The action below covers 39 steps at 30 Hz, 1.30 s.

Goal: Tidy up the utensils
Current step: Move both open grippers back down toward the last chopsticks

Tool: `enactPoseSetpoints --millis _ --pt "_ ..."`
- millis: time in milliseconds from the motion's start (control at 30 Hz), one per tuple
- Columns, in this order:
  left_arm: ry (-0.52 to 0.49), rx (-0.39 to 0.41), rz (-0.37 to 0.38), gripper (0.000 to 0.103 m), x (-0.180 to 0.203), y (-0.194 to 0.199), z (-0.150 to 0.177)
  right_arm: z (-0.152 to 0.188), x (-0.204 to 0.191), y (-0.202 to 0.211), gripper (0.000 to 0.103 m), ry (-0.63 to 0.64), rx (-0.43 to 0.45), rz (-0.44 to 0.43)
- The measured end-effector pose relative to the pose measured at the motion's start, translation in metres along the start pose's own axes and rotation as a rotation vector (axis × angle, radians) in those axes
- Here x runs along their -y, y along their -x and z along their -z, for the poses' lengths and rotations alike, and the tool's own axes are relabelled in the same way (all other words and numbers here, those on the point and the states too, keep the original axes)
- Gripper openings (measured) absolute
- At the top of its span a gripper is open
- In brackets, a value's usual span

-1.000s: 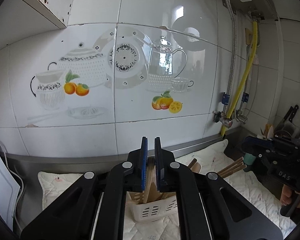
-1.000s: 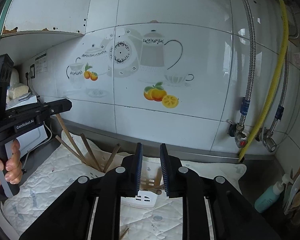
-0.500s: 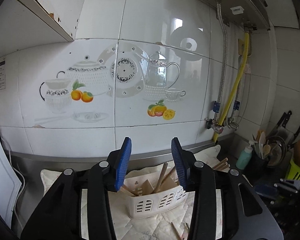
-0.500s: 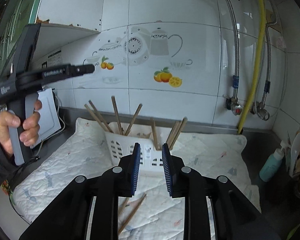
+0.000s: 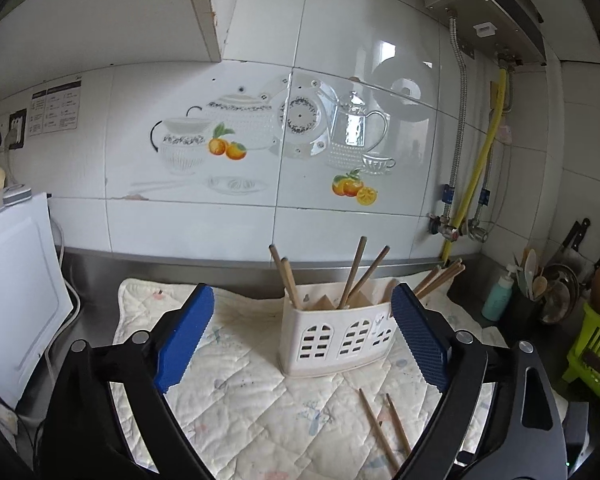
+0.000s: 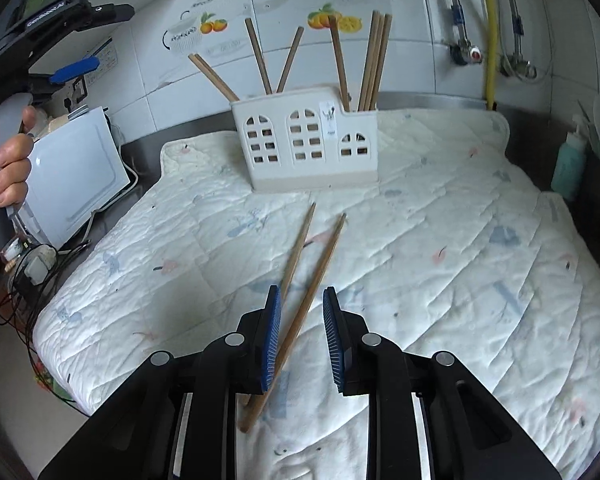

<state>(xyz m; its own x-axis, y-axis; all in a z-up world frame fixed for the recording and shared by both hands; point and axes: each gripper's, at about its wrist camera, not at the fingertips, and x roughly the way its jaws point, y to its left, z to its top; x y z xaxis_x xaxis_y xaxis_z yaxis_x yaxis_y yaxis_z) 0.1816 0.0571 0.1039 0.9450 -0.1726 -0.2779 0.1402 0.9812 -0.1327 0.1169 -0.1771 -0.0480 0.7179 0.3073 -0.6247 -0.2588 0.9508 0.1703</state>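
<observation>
Two chopsticks (image 6: pixel 300 284) lie between the right gripper (image 6: pixel 299 334)'s part-spread, empty jaws; both could be pinched together. Left gripper (image 5: pixel 300 336) jaws are spread wide.

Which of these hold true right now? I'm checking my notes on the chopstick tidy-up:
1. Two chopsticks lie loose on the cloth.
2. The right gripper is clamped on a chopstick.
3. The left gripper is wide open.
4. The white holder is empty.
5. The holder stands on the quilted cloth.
1. True: two loose chopsticks lie on the quilted cloth, in front of the white holder.
2. False: the right gripper is open, its pads on either side of the chopsticks' near ends, not closed on them.
3. True: the left gripper is spread wide and holds nothing.
4. False: several chopsticks stand in the holder.
5. True.
</observation>
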Motion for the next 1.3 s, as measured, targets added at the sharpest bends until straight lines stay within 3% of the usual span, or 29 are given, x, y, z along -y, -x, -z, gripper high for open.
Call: enactPoseSetpoints --millis 267,700,1033,1300 --pt "0.014 -0.084 -0.062 0.094 -0.018 0.006 0.046 0.029 -0.012 -0.021 0.013 -0.04 -0.051 0.028" --pt "0.056 -0.169 -0.107 0.094 -0.033 0.008 0.094 0.031 -0.012 -0.039 0.011 -0.112 -0.08 0.052" --pt "0.088 -0.279 -0.058 0.095 -0.021 0.001 0.127 0.032 -0.013 -0.037 0.008 -0.078 -0.062 0.084" --pt "-0.025 -0.317 -0.006 0.095 0.018 0.004 0.153 0.031 0.003 -0.021 0.007 -0.062 -0.032 0.095"
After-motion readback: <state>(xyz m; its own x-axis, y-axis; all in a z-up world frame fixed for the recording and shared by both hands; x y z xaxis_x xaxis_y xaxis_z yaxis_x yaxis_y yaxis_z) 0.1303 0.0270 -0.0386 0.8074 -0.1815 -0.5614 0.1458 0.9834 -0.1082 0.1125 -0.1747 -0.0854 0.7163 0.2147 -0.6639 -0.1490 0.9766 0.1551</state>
